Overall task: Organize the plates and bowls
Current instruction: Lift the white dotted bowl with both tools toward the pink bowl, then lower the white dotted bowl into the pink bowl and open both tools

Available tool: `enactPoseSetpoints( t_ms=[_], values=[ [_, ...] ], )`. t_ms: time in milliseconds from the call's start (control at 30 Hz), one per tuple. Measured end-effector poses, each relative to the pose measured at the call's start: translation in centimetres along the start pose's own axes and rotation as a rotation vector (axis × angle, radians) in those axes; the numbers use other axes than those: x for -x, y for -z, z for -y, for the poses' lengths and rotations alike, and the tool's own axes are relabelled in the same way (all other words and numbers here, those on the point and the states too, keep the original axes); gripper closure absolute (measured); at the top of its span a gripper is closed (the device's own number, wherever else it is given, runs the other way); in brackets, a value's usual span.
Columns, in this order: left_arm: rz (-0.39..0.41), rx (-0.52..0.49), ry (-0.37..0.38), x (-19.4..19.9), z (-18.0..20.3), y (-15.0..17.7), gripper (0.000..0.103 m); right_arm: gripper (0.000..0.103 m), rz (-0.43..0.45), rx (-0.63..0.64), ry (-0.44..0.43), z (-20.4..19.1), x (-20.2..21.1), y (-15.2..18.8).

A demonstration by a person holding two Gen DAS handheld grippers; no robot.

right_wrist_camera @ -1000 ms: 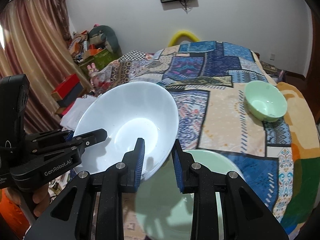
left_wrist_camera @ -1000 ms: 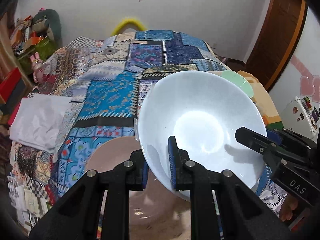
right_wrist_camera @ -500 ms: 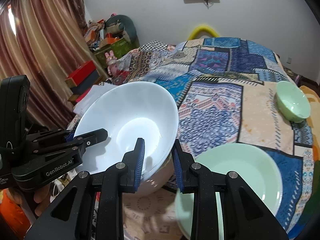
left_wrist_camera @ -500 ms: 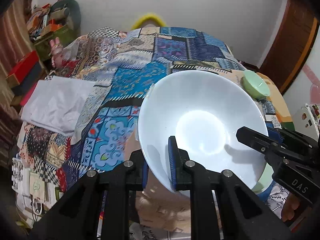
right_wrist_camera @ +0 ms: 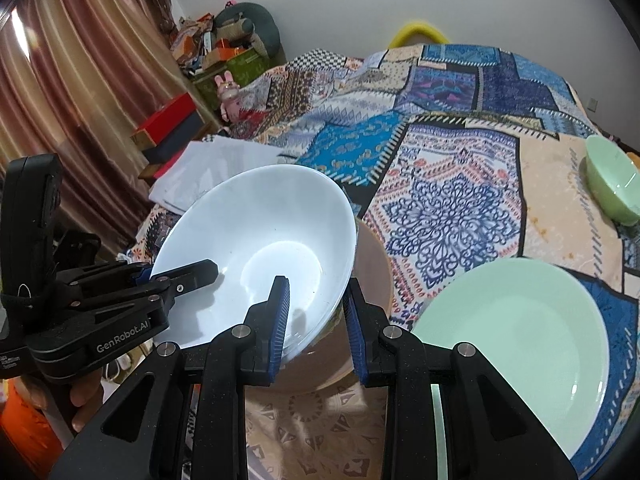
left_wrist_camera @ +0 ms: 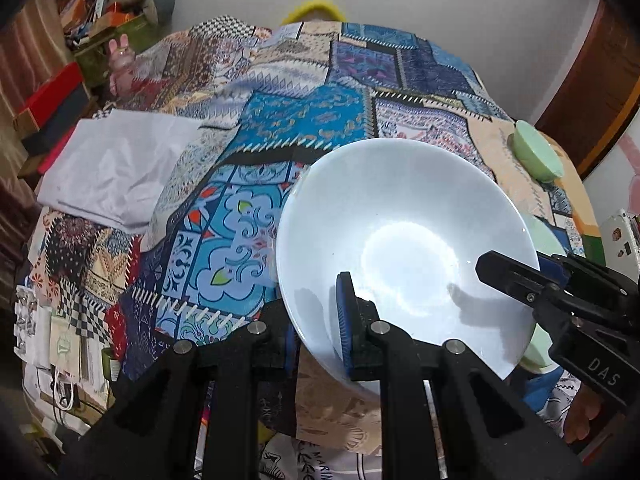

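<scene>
White bowl [right_wrist_camera: 256,252], clamped at opposite rims by left gripper [left_wrist_camera: 320,320] and right gripper [right_wrist_camera: 316,312], held tilted over pinkish bowl [right_wrist_camera: 372,276] on the bed [right_wrist_camera: 452,208], not yet nested; green plate [right_wrist_camera: 516,336] and green bowl [right_wrist_camera: 612,184] still lie apart, unsorted.

White bowl [left_wrist_camera: 404,240]: wide, glossy, empty, tilted, held off the bedspread by its rim, mouth facing the cameras. Pink bowl [right_wrist_camera: 372,280]: upright directly beneath and behind the white bowl, mostly hidden by it; contact between the two cannot be judged. Green plate [right_wrist_camera: 520,320]: shallow, pale green, empty, flat on the bedspread just beside the pink bowl. Green bowl [right_wrist_camera: 612,180]: small, pale green, upright, well apart near the bed's far edge.
</scene>
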State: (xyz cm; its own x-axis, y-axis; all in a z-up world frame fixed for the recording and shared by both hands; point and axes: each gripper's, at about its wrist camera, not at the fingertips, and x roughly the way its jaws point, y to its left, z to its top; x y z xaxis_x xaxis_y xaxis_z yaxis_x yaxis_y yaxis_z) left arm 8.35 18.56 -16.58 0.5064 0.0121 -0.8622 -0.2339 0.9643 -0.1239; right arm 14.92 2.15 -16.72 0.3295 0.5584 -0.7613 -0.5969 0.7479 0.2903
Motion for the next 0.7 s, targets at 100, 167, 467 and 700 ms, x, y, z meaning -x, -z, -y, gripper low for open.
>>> enactPoseSetpoints(
  t_ms=[100,167,467,700],
  values=[
    [-0.017,0.002,0.0,-0.8,-0.3,0.2,0.086,0.078,-0.017,-0.004,-0.001,0.1,-0.5,0.3],
    [-0.021,-0.003,-0.001,-1.2,-0.3,0.2,0.086,0.078,-0.028,-0.01,-0.001,0.3,-0.9,0.4],
    [-0.047,-0.018,0.007,-2.7,0.3,0.0,0.086,0.078,-0.056,-0.037,-0.001,1.4,-1.6,1.0],
    [-0.04,-0.029,-0.006,-3.2,0.5,-0.2,0.086,0.077,-0.058,-0.031,-0.008,1.4,-1.4,0.8]
  ],
)
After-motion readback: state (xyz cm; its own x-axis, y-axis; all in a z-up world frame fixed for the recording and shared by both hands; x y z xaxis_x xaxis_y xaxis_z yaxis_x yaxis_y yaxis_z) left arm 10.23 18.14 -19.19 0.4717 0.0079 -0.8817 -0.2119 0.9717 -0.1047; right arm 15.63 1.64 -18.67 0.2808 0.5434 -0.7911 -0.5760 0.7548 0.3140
